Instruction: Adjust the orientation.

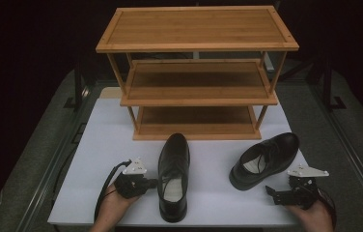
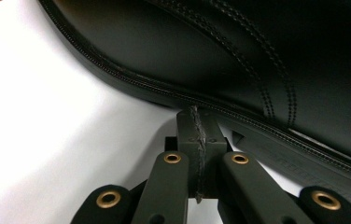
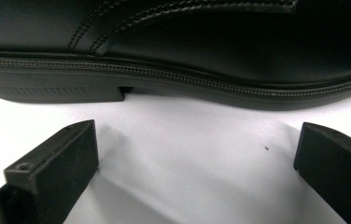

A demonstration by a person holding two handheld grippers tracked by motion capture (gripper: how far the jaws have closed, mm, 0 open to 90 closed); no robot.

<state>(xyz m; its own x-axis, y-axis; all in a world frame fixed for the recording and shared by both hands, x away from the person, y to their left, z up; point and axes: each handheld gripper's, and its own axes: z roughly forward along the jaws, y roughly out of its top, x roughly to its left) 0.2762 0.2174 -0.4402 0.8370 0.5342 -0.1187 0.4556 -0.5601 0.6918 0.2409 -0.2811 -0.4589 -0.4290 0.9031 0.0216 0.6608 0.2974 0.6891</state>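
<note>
Bamboo rack [image 1: 196, 43] with three bare shelves stands at the far side of the white table [image 1: 102, 145]; nothing has been put on it yet. In front of it sit two black leather shoes: the left shoe [image 1: 173, 176] points toe-first at the bottom shelf, the right shoe [image 1: 264, 159] lies angled nearer the table's right edge. The left gripper [image 1: 151, 183] has its jaws pressed together, tips touching that shoe's sole edge and holding nothing. The right gripper [image 1: 269, 191] is spread wide, just short of the right shoe's side. By my reading, both shoes are left to be lifted and shelved, so the work has barely begun.
</note>
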